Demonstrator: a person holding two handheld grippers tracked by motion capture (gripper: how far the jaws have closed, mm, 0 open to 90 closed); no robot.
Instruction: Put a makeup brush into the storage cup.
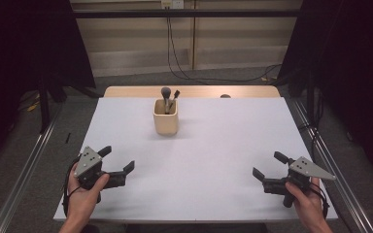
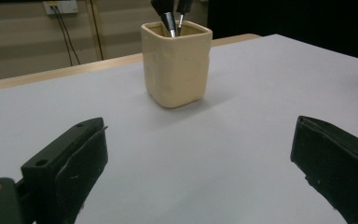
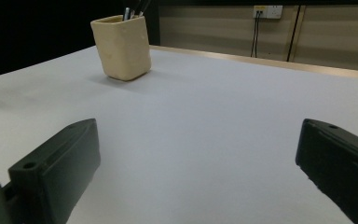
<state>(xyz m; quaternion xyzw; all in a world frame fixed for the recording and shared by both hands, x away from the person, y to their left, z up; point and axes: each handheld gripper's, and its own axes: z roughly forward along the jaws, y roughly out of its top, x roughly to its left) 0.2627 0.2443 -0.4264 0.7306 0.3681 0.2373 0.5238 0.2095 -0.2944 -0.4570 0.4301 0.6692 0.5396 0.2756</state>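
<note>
- A white table [image 1: 199, 160] stretches in front of you, with a strip of bare wood along its far edge.
- A cream square holder [image 1: 165, 117] stands upright toward the far side of the table, a little left of the middle.
- Two makeup brushes stand in the holder: a round-headed brush [image 1: 165, 93] on the left and a slimmer dark brush [image 1: 175, 96] just beside it, both leaning slightly.
- Your left gripper [image 1: 119, 162] sits near the near left corner, held in your left hand [image 1: 85, 194]. Its jaws are wide apart with nothing between them.
- Your right gripper [image 1: 268, 166] sits near the near right corner, held in your right hand [image 1: 308, 201]. Its jaws are likewise spread and empty.
- Both grippers are well apart from the holder and point inward and toward it.
- In the left gripper view, the holder [image 2: 177, 63] rises ahead between the two black jaws.
- In the right gripper view, the holder [image 3: 121, 46] stands at the far left.
</note>
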